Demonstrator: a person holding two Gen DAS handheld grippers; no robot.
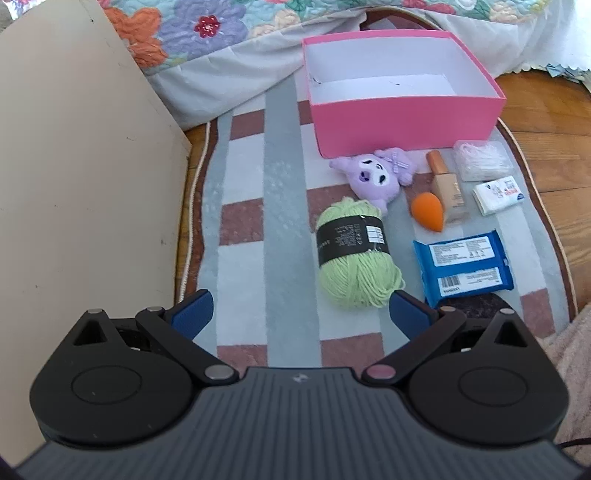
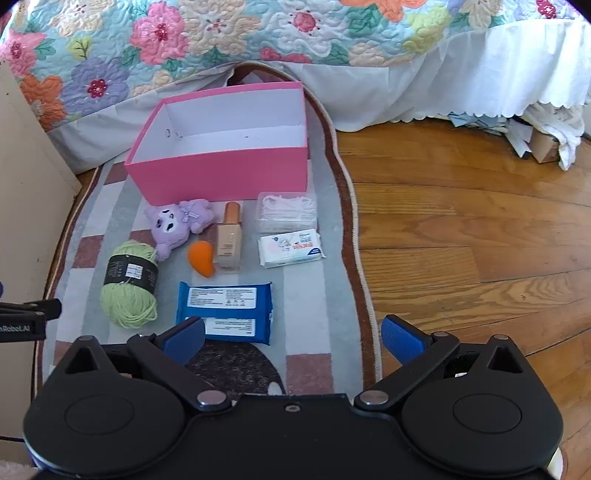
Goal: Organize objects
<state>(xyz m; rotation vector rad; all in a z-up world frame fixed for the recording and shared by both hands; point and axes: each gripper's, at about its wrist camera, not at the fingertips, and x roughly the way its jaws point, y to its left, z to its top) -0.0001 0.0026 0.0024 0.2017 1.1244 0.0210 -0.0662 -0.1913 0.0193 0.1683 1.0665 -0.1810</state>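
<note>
An empty pink box (image 1: 402, 118) (image 2: 221, 177) stands open on a striped rug. In front of it lie a purple plush (image 1: 376, 175) (image 2: 177, 223), a green yarn ball (image 1: 354, 254) (image 2: 129, 284), an orange sponge (image 1: 428, 212) (image 2: 202, 260), a foundation bottle (image 1: 445, 186) (image 2: 229, 236), a blue wipes pack (image 1: 461, 267) (image 2: 225, 308), a white tissue pack (image 1: 498, 194) (image 2: 290, 247) and a clear floss-pick box (image 1: 482, 160) (image 2: 286, 206). My left gripper (image 1: 301, 314) is open and empty, just short of the yarn. My right gripper (image 2: 293, 336) is open and empty, near the wipes pack.
A beige cabinet side (image 1: 74, 184) stands at the left. A bed with a floral quilt (image 2: 258, 33) and white skirt lies behind the box. Wooden floor (image 2: 480, 240) stretches to the right of the rug (image 2: 332, 314). The left gripper's edge (image 2: 26, 317) shows at far left.
</note>
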